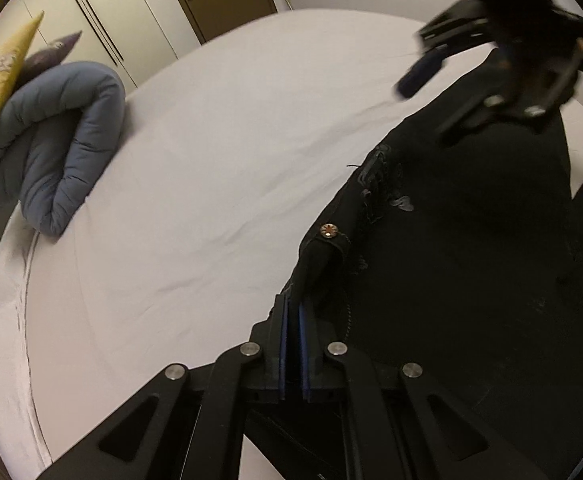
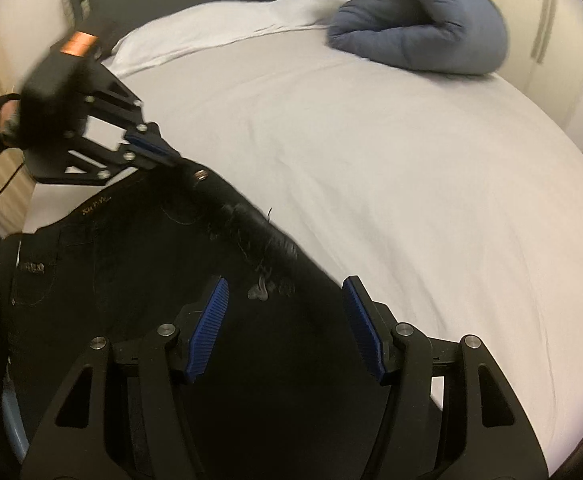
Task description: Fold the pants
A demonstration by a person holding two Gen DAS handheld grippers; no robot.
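black pants (image 2: 139, 312) lie unfolded at the near edge of the bed (image 2: 371, 160). left gripper (image 1: 294, 312) is clamped on the waistband corner by the button (image 1: 328, 231); right gripper (image 2: 283, 312) hovers with jaws apart above the cloth, gripping nothing. folding has barely begun, by the look of it.

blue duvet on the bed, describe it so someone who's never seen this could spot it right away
Start from the white bed sheet. Away from the black pants, near the sheet's far edge, lies the blue duvet, a puffy quilted bundle folded over on itself. It is the only blue, padded thing there.
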